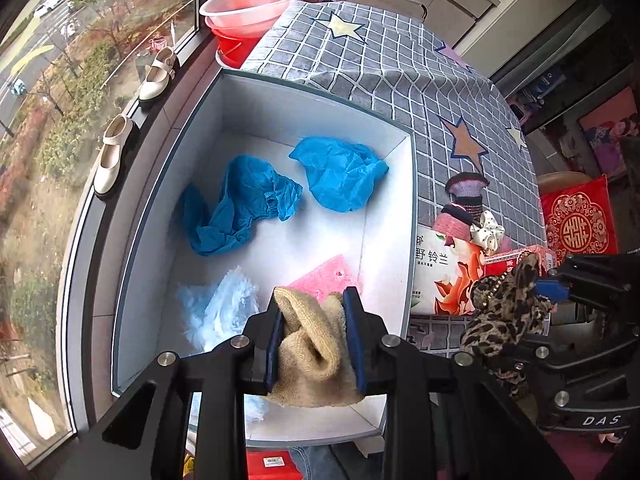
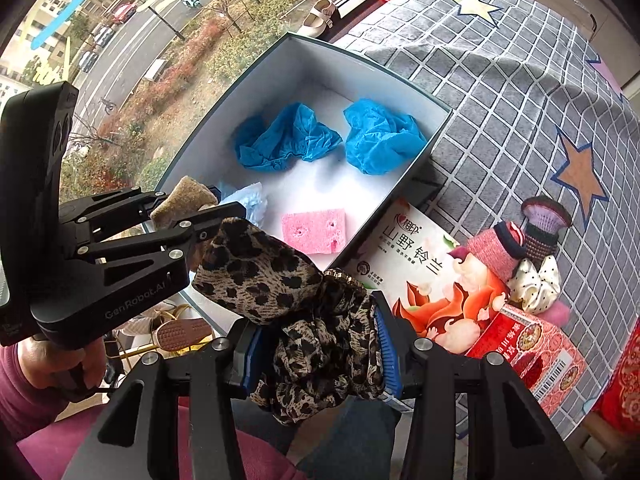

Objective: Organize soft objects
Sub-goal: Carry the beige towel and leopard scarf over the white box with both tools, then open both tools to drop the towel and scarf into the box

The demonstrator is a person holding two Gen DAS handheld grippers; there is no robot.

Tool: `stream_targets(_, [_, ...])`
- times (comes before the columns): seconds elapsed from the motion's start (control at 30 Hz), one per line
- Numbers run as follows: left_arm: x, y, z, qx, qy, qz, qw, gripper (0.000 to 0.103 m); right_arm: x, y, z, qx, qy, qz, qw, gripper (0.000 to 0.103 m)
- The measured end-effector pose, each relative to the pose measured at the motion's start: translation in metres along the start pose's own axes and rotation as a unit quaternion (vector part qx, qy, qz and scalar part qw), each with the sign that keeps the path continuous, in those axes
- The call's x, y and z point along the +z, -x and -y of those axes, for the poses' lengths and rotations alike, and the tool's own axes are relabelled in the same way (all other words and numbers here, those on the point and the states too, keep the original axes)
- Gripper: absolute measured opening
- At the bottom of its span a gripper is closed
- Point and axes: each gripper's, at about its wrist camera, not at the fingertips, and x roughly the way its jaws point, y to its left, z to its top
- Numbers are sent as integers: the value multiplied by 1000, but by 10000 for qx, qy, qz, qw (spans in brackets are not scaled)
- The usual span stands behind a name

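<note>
Two grippers each clench a soft thing: the left gripper (image 1: 316, 344) grasps a tan cloth (image 1: 310, 354) over the near end of the white box (image 1: 390, 216), the right gripper (image 2: 320, 354) a leopard scarf (image 2: 304, 308) just beside that box. Inside lie two blue covers (image 1: 240, 204) (image 1: 340, 172), a pink sponge (image 1: 326, 276) and a pale bag (image 1: 224, 312).

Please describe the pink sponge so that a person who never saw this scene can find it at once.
Find the large white box on the grey checked tablecloth beside the window. The pink sponge lies flat on the box floor, near the wall by the flower-printed pack. It alone is pink and rectangular; its neighbours are crumpled blue covers.
</note>
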Motion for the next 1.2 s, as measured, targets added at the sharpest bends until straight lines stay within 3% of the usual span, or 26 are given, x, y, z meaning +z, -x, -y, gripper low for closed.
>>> stream_targets(1.2, [16, -3, -18, 125, 238, 1, 9996, 31, 59, -9, 4, 99, 81, 112, 9999, 48])
